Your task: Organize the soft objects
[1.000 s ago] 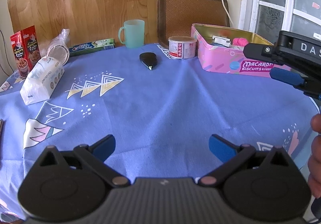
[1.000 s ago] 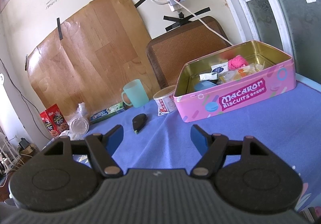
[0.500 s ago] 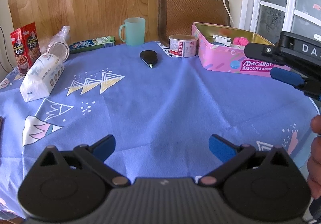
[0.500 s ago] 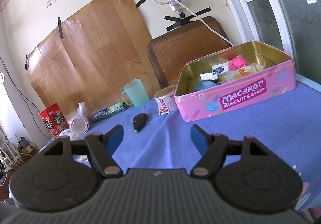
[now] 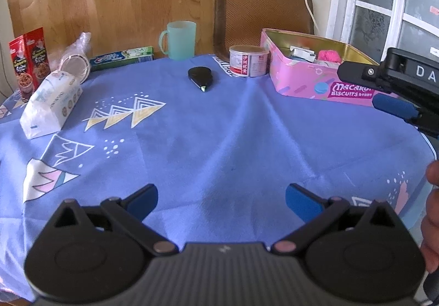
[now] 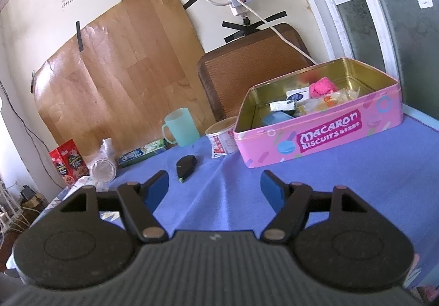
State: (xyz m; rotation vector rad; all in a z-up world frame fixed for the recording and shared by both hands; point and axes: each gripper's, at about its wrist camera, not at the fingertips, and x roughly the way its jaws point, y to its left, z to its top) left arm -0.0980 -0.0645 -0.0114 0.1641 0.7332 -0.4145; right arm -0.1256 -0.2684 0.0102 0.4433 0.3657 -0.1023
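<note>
Left tool (image 5: 221, 197): I see it spread wide, empty.
Right tool (image 6: 214, 186): likewise.
Pink rectangular biscuit tin (image 6: 323, 138): lidless, holding soft bits.

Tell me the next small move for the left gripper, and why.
Probably reach the left gripper forward-left toward the white tissue pack. Both grippers are open and hold nothing, the pink tin already holds soft items, and the pack looks like the softest thing left on the blue cloth.

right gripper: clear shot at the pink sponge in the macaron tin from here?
Probably yes. The right gripper is open and empty, the tin has no lid, and the pink sponge lies exposed on top; it must clear the near wall.
</note>
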